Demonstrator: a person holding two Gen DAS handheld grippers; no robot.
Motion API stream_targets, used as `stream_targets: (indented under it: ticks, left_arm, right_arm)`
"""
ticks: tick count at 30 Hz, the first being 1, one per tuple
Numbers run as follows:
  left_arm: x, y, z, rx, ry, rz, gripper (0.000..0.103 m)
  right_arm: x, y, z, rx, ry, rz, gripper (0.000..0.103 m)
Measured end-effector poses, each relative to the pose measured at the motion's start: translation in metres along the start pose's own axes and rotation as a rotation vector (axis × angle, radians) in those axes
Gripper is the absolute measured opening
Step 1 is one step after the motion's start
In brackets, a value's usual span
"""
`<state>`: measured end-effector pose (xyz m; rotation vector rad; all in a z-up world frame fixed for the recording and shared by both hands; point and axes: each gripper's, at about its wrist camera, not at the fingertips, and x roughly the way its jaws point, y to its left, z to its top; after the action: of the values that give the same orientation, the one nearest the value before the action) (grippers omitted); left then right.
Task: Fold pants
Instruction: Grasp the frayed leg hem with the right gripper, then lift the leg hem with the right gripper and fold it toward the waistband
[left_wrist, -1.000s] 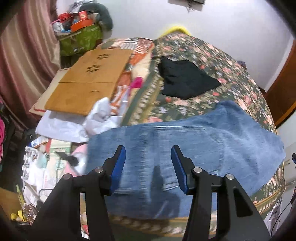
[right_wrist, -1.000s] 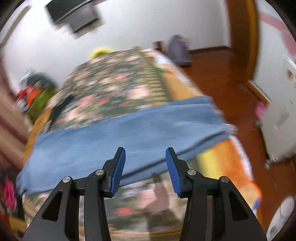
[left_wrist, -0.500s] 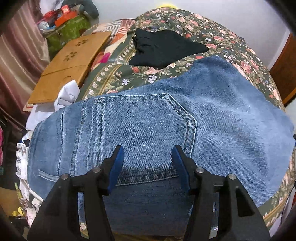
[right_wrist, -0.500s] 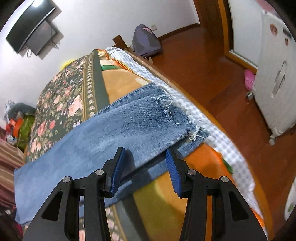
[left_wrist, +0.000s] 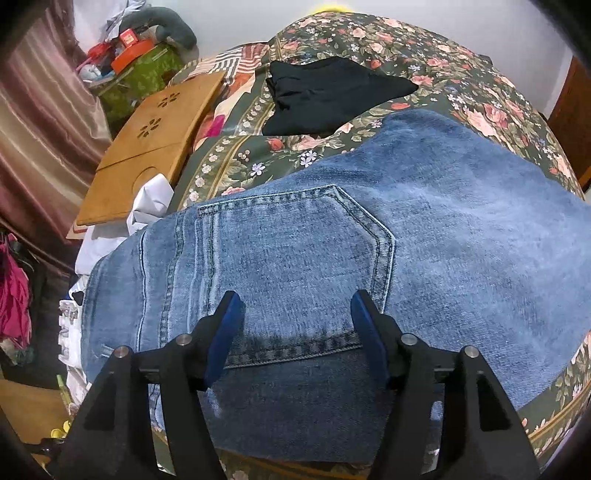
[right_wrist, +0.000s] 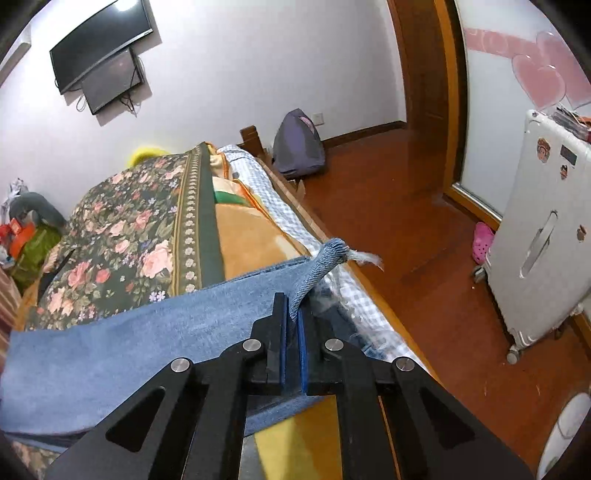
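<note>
My right gripper (right_wrist: 292, 326) is clenched on the frayed hem (right_wrist: 334, 254) of the jeans (right_wrist: 110, 343), pinching the cloth between its blue pads and lifting the leg end off the bed's right edge, where the checked sheet (right_wrist: 291, 229) meets the wooden rail. My left gripper (left_wrist: 295, 332) hangs released over the seat of the same jeans, its jaws spread wide to either side of the back pocket (left_wrist: 295, 258) and gripping nothing.

The jeans lie across the near end of the bed on the floral blanket (left_wrist: 406, 48), waistband toward the bed's left edge and legs running to the right edge. They appear already doubled lengthwise, one leg on the other, so I judge the first fold done. What is left, by my reading, is to carry the hem over to the waist and flatten the bundle.

For room, the blanket beyond the jeans is bare up to a black garment (left_wrist: 332, 92) lying farther up the bed, well apart from the denim. The left edge is crowded: a wooden lap tray (left_wrist: 155, 147) and white cloth (left_wrist: 151, 199) sit just beside the waistband. On my right, the bed drops to the open wood floor (right_wrist: 424, 240), with a white suitcase (right_wrist: 535, 240) standing well clear.
</note>
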<state>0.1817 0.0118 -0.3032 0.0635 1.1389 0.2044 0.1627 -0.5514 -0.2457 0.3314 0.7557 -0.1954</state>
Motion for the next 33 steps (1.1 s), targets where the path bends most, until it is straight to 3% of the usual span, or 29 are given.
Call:
stream_targets:
  ticks: [5,9,14,15,17,18,22,26,30,33]
  left_arm:
    - [-0.002,0.002,-0.003,-0.008,0.003,-0.013,0.062]
    - [-0.011,-0.001,0.001,0.029,-0.001,-0.033,0.062]
    - [-0.036,-0.019,0.021,0.062,-0.073,-0.086,0.062]
    - [-0.043,-0.028,0.028,0.076,-0.097,-0.103,0.062]
    - [-0.051,-0.044,0.039,0.101,-0.131,-0.139,0.062]
    - [-0.053,-0.050,0.042,0.109,-0.141,-0.150,0.062]
    - [-0.050,-0.089,0.053,0.163,-0.161,-0.201,0.062]
    - [-0.032,-0.120,0.052,0.216,-0.128,-0.219,0.061]
    - [-0.013,-0.139,0.046,0.241,-0.068,-0.248,0.058]
    - [-0.010,-0.148,0.040,0.262,-0.085,-0.226,0.058]
  right_arm:
    - [0.043,-0.016,-0.027,0.021,0.172,-0.012,0.004]
    - [0.045,-0.030,-0.028,0.087,0.187,0.022,0.007]
    - [0.023,-0.027,-0.018,0.020,0.190,-0.061,0.026]
    - [0.017,-0.027,-0.018,0.021,0.185,-0.059,0.029]
    - [0.006,-0.028,-0.020,0.061,0.162,-0.027,0.050]
    - [0.001,-0.029,-0.021,0.080,0.151,-0.013,0.052]
    - [-0.004,-0.028,-0.030,0.157,0.140,0.032,0.053]
    - [0.013,-0.029,-0.042,0.251,0.194,0.093,0.053]
    - [0.027,-0.023,-0.047,0.259,0.217,0.095,0.053]
    - [0.033,-0.021,-0.046,0.257,0.199,0.094,0.055]
